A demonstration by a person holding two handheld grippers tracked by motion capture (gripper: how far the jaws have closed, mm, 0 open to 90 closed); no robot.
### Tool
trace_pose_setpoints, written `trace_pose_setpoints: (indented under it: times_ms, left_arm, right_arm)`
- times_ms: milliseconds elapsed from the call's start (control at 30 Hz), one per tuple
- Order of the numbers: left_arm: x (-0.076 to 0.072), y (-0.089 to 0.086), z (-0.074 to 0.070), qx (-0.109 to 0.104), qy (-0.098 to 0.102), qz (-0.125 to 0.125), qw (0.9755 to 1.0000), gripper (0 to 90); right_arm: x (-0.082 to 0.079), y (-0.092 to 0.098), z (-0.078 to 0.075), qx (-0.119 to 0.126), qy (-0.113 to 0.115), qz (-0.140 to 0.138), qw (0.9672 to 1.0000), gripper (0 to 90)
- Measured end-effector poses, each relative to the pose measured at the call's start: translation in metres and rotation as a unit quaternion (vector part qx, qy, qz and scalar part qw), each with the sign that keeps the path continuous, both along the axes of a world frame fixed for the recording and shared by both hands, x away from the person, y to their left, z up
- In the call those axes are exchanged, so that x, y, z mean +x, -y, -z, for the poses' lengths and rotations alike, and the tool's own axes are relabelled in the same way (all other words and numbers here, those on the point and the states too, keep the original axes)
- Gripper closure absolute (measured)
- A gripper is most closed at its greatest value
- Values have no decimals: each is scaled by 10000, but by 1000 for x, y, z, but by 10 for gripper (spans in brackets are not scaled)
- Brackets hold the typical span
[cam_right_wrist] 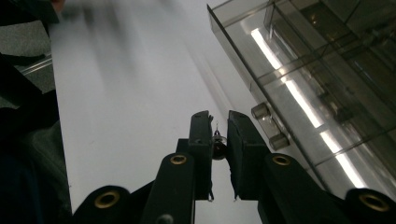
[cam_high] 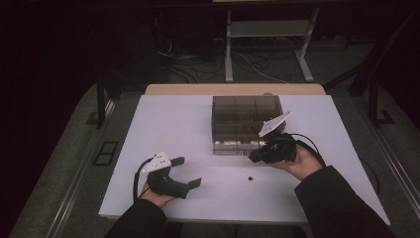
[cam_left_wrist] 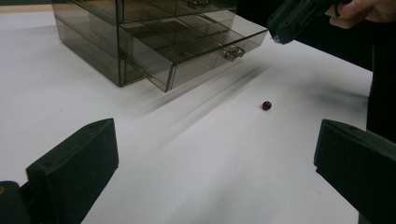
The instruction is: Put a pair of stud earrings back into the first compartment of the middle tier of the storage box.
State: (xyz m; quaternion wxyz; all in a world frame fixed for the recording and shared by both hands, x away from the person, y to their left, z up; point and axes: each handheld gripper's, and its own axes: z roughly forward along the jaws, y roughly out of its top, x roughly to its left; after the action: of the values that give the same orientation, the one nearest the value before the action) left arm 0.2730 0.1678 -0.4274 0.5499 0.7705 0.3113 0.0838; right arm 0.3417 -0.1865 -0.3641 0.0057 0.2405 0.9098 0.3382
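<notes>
From above, our right gripper (cam_high: 253, 156) hangs by the smoky drawer box (cam_high: 246, 124), our left gripper (cam_high: 187, 172) released near the table's (cam_high: 168, 119) edge; left gripper view: a red bead (cam_left_wrist: 266, 105) lies loose before the drawer (cam_left_wrist: 196, 51); right gripper view: jaws clenched on a dark bead (cam_right_wrist: 218, 148) beside the handle (cam_right_wrist: 269, 127), so we judge dropping it into the drawer comes next

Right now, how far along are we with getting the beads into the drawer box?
Done: the lower drawer of the smoky box is pulled open. In hand: the right gripper pinches a small dark bead beside the drawer handle. Left: a red bead lies on the white table; the left gripper hangs open.
</notes>
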Motion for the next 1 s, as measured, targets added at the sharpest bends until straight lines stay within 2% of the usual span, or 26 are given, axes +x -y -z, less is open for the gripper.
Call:
trace_pose_setpoints:
  times_ms: [667,900,1000]
  left_arm:
    - [1,0,-1,-43,58,6,10000,0]
    - [1,0,-1,-59,47,10,10000,0]
    - [1,0,-1,-67,54,26,10000,0]
  right_arm:
    - [23,-25,-35,31,221,-129,9997,791]
    - [33,-36,-39,60,256,-163,9995,791]
    - [40,-46,-37,143,242,-183,9994,791]
